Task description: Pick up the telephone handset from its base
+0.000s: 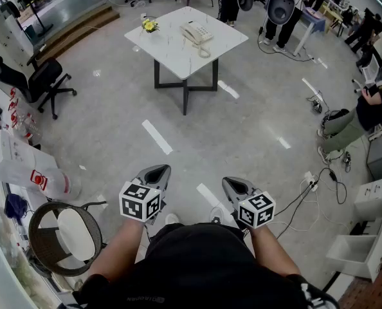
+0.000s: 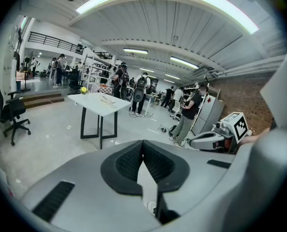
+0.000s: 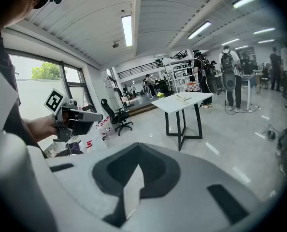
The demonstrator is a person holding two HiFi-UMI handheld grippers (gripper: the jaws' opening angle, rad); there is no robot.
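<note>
The cream telephone (image 1: pixel 196 33), its handset resting on the base, sits on a white table (image 1: pixel 172 50) far across the floor. It shows small on that table in the left gripper view (image 2: pixel 106 99) and the right gripper view (image 3: pixel 184 98). My left gripper (image 1: pixel 154 172) and right gripper (image 1: pixel 235 185) are held side by side close to my body, well short of the table. The left gripper's (image 2: pixel 143 144) jaws meet at their tips with nothing between them. The right gripper's (image 3: pixel 137 149) jaws are likewise shut and empty.
A small yellow flower pot (image 1: pixel 150 25) shares the table. A black office chair (image 1: pixel 40 82) stands at left and a round mesh chair (image 1: pixel 65 234) near my left side. Cables and a power strip (image 1: pixel 313 184) lie at right, near a seated person (image 1: pixel 361 114). People stand behind the table.
</note>
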